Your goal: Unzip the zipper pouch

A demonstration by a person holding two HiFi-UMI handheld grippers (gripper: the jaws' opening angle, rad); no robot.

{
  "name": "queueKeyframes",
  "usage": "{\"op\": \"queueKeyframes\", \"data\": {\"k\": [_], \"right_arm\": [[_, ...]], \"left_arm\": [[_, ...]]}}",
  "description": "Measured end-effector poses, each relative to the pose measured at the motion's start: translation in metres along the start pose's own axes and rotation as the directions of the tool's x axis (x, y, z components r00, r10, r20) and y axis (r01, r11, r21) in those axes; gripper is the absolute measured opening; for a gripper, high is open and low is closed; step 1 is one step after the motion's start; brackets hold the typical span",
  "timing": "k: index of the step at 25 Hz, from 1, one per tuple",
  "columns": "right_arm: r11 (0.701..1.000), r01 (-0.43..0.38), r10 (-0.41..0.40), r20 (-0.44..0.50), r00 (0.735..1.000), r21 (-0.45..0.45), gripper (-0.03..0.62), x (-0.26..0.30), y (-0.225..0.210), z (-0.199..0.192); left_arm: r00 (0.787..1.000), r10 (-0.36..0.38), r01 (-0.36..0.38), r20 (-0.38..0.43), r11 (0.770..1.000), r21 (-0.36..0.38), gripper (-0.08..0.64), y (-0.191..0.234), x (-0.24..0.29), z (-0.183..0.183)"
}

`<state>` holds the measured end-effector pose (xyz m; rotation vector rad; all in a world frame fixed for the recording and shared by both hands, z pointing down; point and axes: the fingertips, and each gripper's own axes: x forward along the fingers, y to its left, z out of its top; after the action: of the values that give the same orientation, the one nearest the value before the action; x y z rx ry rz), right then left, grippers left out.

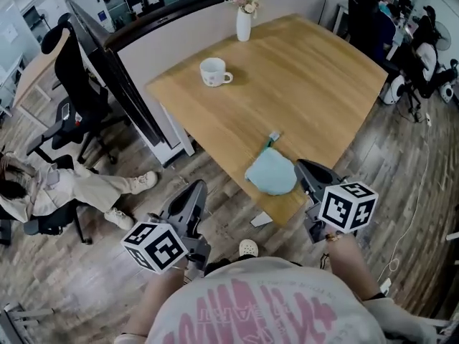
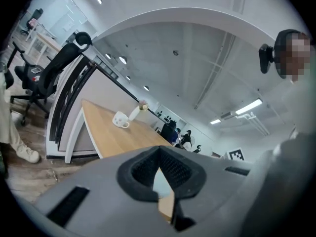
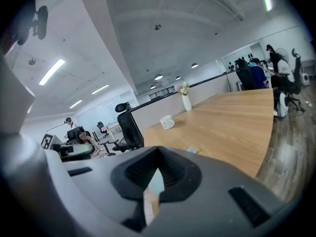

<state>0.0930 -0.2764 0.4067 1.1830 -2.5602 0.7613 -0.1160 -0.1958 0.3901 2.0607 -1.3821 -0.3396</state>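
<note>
Left gripper (image 1: 193, 189) and right gripper (image 1: 303, 168), jaws together and empty, should open before reaching the lower-centre zipper pouch (image 1: 271, 172).

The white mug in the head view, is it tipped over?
No, the mug stands upright on the table, its opening facing up.

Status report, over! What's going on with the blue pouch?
Left hand-held gripper shut, empty. Right hand-held gripper shut, empty. Pouch near table edge, not gripped. Mug, vase far behind.

Wooden table (image 1: 315, 84): pouch (image 1: 271, 172) at near corner, mug (image 1: 214, 72), vase (image 1: 244, 24).
</note>
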Motion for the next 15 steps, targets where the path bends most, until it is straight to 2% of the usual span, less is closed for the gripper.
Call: {"op": "queueKeyframes", "data": {"k": [4, 8, 15], "right_arm": [[0.999, -0.043, 0.043, -0.069, 0.997, 0.003, -0.003, 0.036, -0.026, 0.001], [0.997, -0.070, 0.064, -0.162, 0.985, -0.034, -0.003, 0.068, -0.046, -0.007], [0.976, -0.169, 0.113, -0.348, 0.931, -0.136, -0.003, 0.116, -0.062, -0.025]], "left_arm": [[0.999, 0.055, -0.055, -0.004, 0.998, -0.023, 0.000, 0.016, 0.024, -0.005], [0.995, 0.094, -0.095, -0.026, 0.994, -0.057, 0.000, 0.034, 0.042, -0.014], [0.987, 0.152, -0.156, -0.050, 0.982, -0.105, 0.000, 0.056, 0.058, -0.027]]}}
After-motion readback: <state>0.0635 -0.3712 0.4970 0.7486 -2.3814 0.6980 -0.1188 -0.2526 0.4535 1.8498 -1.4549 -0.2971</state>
